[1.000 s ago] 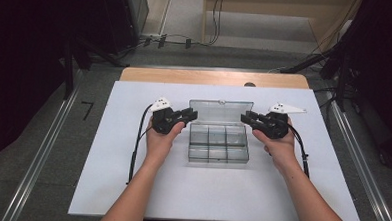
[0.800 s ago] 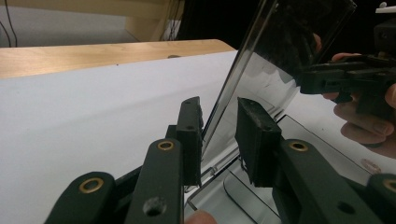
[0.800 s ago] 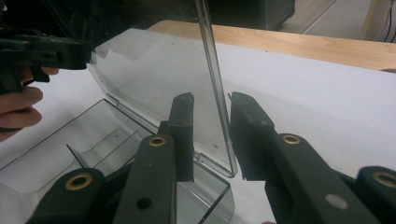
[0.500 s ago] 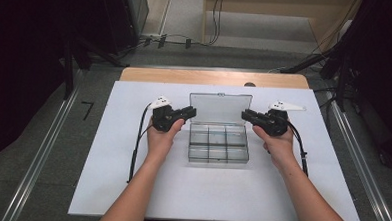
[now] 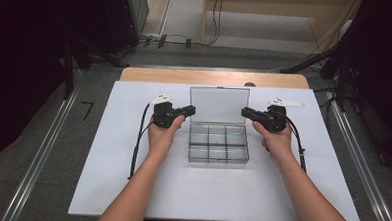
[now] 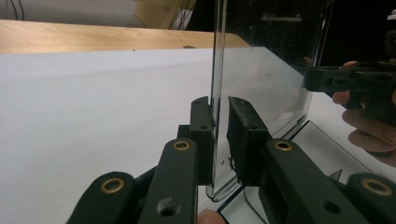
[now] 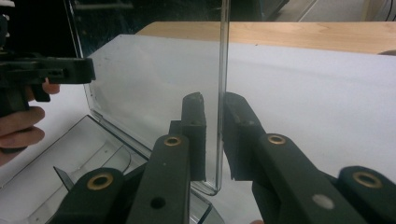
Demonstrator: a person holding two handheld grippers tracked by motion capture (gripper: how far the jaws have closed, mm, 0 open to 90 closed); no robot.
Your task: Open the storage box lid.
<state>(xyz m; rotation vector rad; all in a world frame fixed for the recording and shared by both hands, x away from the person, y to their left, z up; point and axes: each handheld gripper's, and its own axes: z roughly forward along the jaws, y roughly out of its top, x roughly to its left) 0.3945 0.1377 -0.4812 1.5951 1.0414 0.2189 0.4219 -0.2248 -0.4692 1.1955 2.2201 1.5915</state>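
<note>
A clear plastic compartment box (image 5: 218,144) lies on the white board, its lid (image 5: 219,98) standing upright at the back. My left gripper (image 5: 190,109) is at the lid's left edge and my right gripper (image 5: 245,111) at its right edge. In the left gripper view the lid's (image 6: 271,70) edge stands between the jaws of the left gripper (image 6: 221,105), with a narrow gap at one pad. The right gripper (image 7: 212,100) likewise straddles the lid (image 7: 149,70), a slim gap at one pad. Both pairs of jaws have just been closing around the lid.
The white board (image 5: 131,177) covers a wooden table (image 5: 210,77). Metal rails run along the floor at both sides. Cables trail from each gripper across the board. The box's compartments look empty.
Both pairs of jaws have narrowed a little around the lid's side edges. The hands and the box have stayed in place.
</note>
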